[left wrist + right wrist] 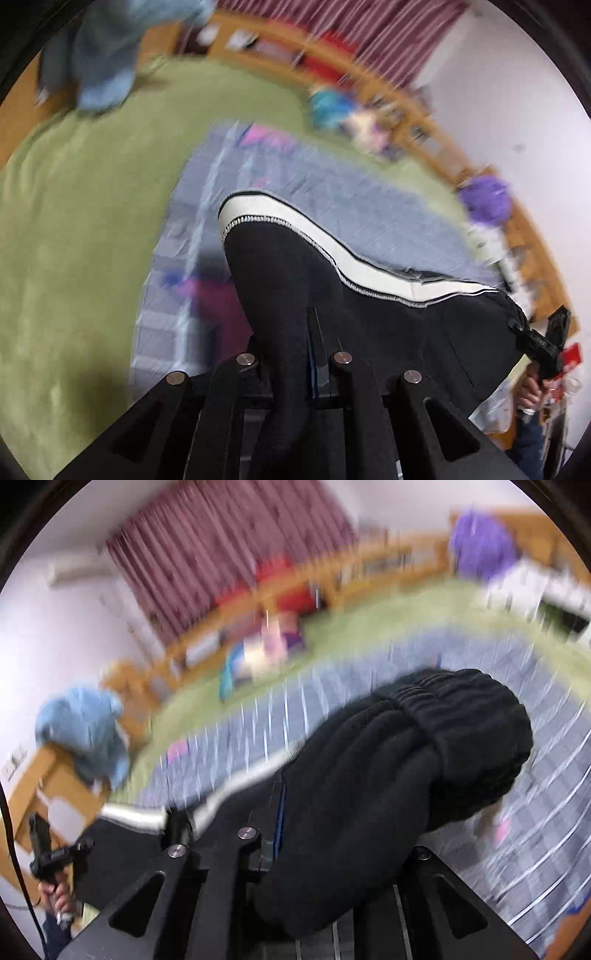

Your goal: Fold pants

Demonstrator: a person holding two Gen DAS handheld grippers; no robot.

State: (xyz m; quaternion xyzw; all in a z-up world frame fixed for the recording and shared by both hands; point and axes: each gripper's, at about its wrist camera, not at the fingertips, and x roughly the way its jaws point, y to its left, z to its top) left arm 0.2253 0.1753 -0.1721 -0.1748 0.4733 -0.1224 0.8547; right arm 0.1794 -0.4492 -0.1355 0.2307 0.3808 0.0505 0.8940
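Note:
Black pants with a white side stripe (332, 288) hang stretched between my two grippers above a grey-blue checked blanket (332, 206). My left gripper (308, 332) is shut on the pants' black cloth near one end. My right gripper (295, 805) is shut on the bunched elastic waistband end of the pants (424, 746), which droops over its fingers. In the left wrist view the right gripper (543, 339) shows at the far right, holding the other end. In the right wrist view the left gripper (51, 853) shows at the lower left.
The blanket lies on a green bedspread (74, 221). A wooden bed frame (406, 110) holds toys and clutter. A light blue garment (103, 55) lies at the bed's edge. A maroon curtain (221, 546) and white wall stand behind. Both views are motion-blurred.

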